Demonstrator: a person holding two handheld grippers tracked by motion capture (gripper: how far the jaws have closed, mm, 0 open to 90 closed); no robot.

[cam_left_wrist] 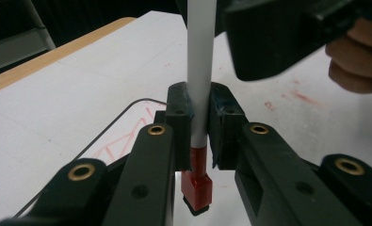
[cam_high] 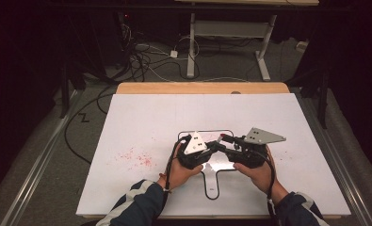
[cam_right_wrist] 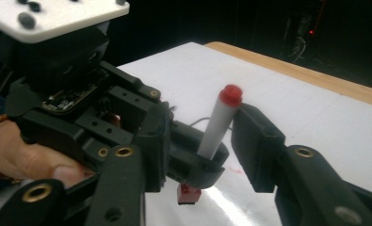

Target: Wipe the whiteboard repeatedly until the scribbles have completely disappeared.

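A white marker (cam_left_wrist: 201,70) with red ends stands upright over the white board. My left gripper (cam_left_wrist: 201,117) is shut on its lower part, and the red bottom end (cam_left_wrist: 198,186) sticks out below the pads. In the right gripper view the marker (cam_right_wrist: 219,125) and its red top cap (cam_right_wrist: 231,95) stand between the jaws of my right gripper (cam_right_wrist: 205,136). One pad is close beside the cap, the other stays apart behind the left gripper's fingertips (cam_right_wrist: 193,162). From above, both grippers meet tip to tip, left gripper (cam_high: 215,147) and right gripper (cam_high: 225,140).
A white sheet (cam_high: 141,122) covers the table, with red scribble marks (cam_high: 136,157) at the left. A black-outlined paddle-shaped panel (cam_high: 212,181) lies under the hands. The wooden table edge (cam_high: 202,88) runs along the back; cables and a desk frame are on the floor beyond.
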